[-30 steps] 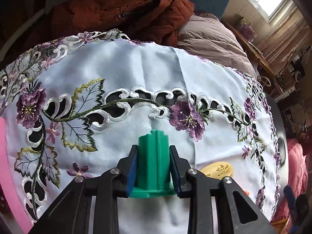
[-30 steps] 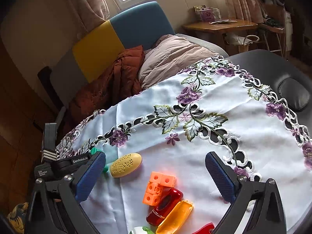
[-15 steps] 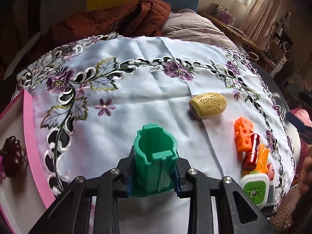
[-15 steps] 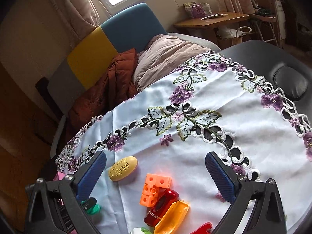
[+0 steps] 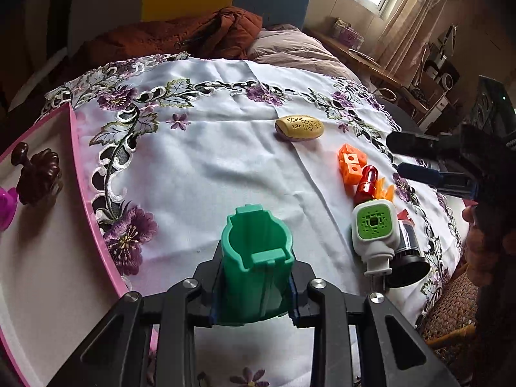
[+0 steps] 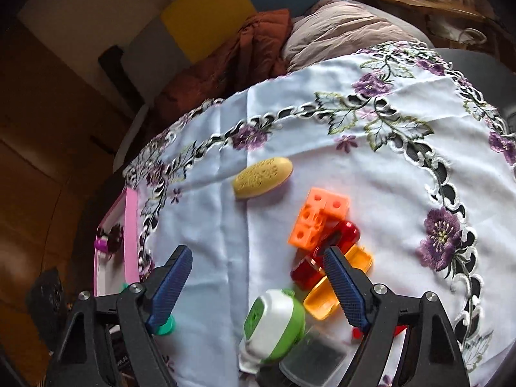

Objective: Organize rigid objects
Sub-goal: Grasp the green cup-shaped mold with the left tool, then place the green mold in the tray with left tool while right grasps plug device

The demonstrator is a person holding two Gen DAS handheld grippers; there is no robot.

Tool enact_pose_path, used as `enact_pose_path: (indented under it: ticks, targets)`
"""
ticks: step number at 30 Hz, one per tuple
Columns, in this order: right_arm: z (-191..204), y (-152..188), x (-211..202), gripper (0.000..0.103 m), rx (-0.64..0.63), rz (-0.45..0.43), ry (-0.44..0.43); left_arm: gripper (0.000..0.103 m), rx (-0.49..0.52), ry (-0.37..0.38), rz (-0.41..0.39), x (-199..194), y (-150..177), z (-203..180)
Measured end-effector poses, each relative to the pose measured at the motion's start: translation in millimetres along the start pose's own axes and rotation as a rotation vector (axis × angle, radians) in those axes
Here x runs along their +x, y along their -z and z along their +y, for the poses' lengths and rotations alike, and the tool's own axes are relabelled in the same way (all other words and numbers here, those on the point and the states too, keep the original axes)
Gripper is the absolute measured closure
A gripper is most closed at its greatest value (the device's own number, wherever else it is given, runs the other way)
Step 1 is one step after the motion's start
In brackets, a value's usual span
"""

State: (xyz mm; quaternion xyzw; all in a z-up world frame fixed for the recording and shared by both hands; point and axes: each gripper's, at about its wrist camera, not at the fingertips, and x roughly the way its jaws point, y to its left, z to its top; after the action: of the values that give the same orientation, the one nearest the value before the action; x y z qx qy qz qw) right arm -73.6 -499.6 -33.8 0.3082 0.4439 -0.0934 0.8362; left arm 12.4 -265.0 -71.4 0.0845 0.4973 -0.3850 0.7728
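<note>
My left gripper (image 5: 253,293) is shut on a green plastic cup-like piece (image 5: 256,254) and holds it above the tablecloth, right of the pink tray (image 5: 80,174). The tray holds a dark brown knob (image 5: 38,174) and a magenta piece (image 5: 6,206). My right gripper (image 6: 258,283) is open and empty above a pile of toys: a white-and-green plug-like device (image 6: 274,322), orange cubes (image 6: 316,219), a red piece (image 6: 325,254), an orange-yellow shell (image 6: 338,283). A yellow oval block (image 6: 262,177) lies farther back.
A black cylinder (image 5: 408,258) lies beside the white-and-green device (image 5: 374,229). The embroidered white cloth (image 5: 206,167) covers the round table. A rust jacket (image 5: 180,35) and beige cushion (image 5: 300,51) lie behind it on a chair.
My left gripper has pulled back and up with the green piece; the pink tray came into view. My right gripper moved down and forward over the toy pile.
</note>
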Motion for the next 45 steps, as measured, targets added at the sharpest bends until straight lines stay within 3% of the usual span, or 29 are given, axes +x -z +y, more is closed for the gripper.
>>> enact_pose_path:
  ticks: [5, 8, 12, 13, 19, 26, 27, 28, 29, 30, 37, 45]
  targets:
    - [9, 22, 10, 0.018, -0.034, 0.136, 0.055, 0.073, -0.004, 0.025, -0.041, -20, 7, 2]
    - [18, 31, 17, 0.018, -0.039, 0.168, 0.043, 0.073, -0.004, 0.033, -0.076, -36, 9, 3]
    - [38, 33, 19, 0.019, -0.005, 0.169, -0.170, 0.073, -0.026, 0.032, -0.122, -55, 15, 11]
    - [45, 32, 18, 0.019, -0.012, 0.156, -0.181, 0.073, -0.032, 0.027, -0.133, -60, 16, 14]
    - [69, 35, 22, 0.019, -0.107, 0.115, -0.064, 0.073, -0.096, 0.003, -0.170, -81, 26, 41]
    - [79, 50, 43, 0.019, -0.261, 0.136, 0.074, 0.073, -0.203, -0.014, -0.199, -102, 40, 80]
    - [81, 54, 48, 0.024, -0.294, 0.145, 0.097, 0.073, -0.221, -0.022, -0.207, -105, 42, 87]
    - [83, 58, 55, 0.044, -0.328, 0.155, 0.121, 0.073, -0.239, -0.031, -0.212, -108, 43, 95]
    - [85, 62, 62, 0.050, -0.361, 0.170, 0.157, 0.073, -0.260, -0.039, -0.217, -111, 44, 104]
    - [85, 65, 68, 0.050, -0.381, 0.183, 0.174, 0.073, -0.281, -0.048, -0.221, -113, 44, 113]
    - [76, 72, 81, 0.050, -0.387, 0.200, 0.147, 0.073, -0.450, -0.092, -0.200, -112, 46, 180]
    - [81, 74, 82, 0.050, -0.416, 0.190, 0.166, 0.073, -0.506, -0.120, -0.135, -81, 30, 207]
